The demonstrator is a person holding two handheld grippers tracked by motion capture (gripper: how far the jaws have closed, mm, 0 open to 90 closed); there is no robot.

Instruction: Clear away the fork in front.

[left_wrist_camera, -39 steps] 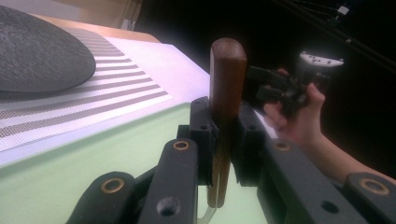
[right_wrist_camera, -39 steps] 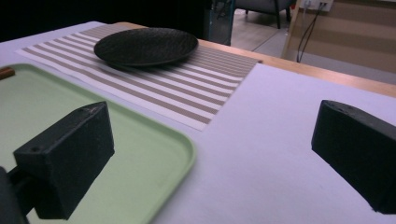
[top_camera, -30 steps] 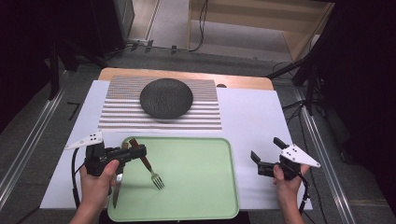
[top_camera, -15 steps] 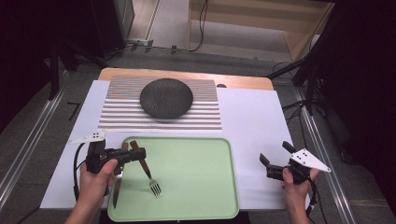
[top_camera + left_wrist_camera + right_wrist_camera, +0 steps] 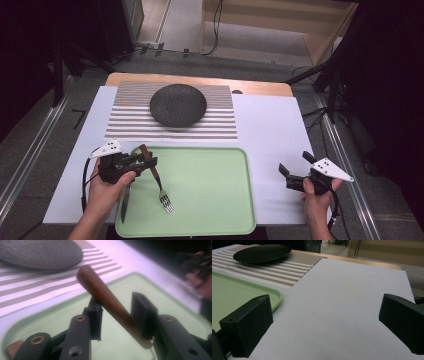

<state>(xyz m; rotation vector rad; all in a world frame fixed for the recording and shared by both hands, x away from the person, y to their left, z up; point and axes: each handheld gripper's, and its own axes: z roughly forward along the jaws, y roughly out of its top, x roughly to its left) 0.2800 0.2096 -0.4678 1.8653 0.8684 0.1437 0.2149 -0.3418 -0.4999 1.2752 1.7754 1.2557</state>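
A fork with a brown wooden handle hangs tilted over the left part of a green tray, tines low near the tray's surface. My left gripper is shut on that handle, which crosses slantwise between the black jaws of the left gripper. A knife lies along the tray's left edge, just below the left hand. My right gripper hovers over the white sheet to the right of the tray. In its own view the right gripper is open with nothing between its jaws.
A black plate sits on a striped placemat beyond the tray. A white sheet covers the table, with a wooden edge at the back. Dark stands and cables surround the table.
My left gripper has drifted slightly right with the fork, whose tines have swung nearer the person. My right gripper has shifted a little to the right.
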